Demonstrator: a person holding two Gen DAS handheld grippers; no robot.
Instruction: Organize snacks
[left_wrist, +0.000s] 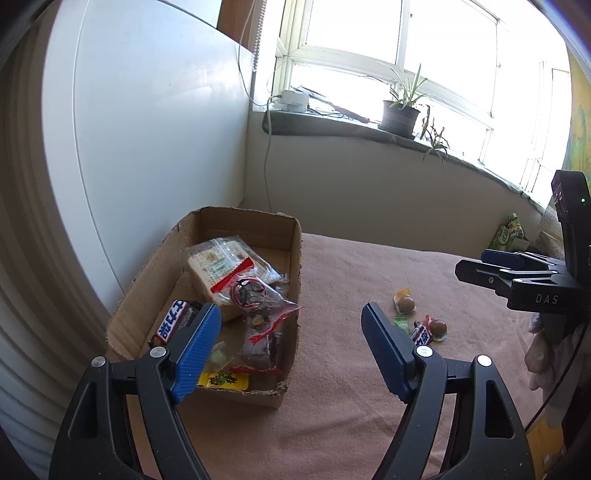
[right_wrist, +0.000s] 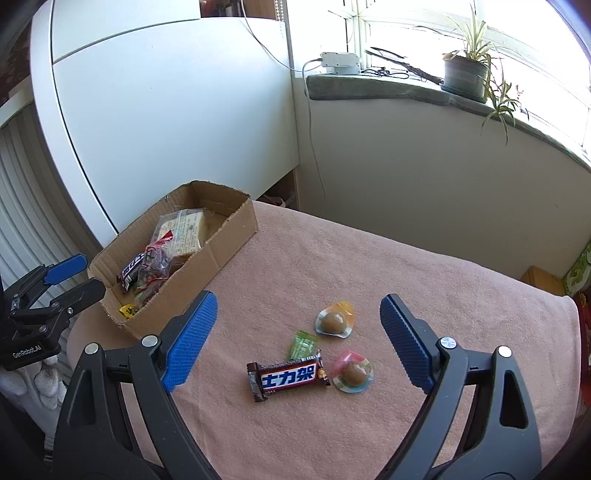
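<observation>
The right claw (right_wrist: 297, 330) hangs wide and empty above the pink-covered counter (right_wrist: 424, 266), tilted down at the loose snacks. Between its blue pads (right_wrist: 190, 339) and a little nearer the camera lies the chocolate bar (right_wrist: 288, 374), flat on the cloth. The bar's long axis runs nearly across the view, from one finger toward the other, with its right end slightly higher. So the jaws stand in line with its length, not across its narrow width. In my judgement the claw needs a turn of the wrist, or must take the bar end to end, before closing.

Around the bar sit a small green candy (right_wrist: 303, 345) just above it, one wrapped round sweet (right_wrist: 352, 373) at its right end, and a second round sweet (right_wrist: 334, 319) farther back. All lie apart from the fingers.

The left claw (left_wrist: 291, 345) is also spread wide and holds nothing. It hovers over the near right corner of the cardboard box (left_wrist: 293, 258), which already holds a wrapped cake, a clear bag of dark snacks and another chocolate bar. From the left wrist view the loose snacks lie off to its right, beyond its right finger, so the right claw is the nearer one for the pickup. The box stands to the left of the pile, well apart from it.
</observation>
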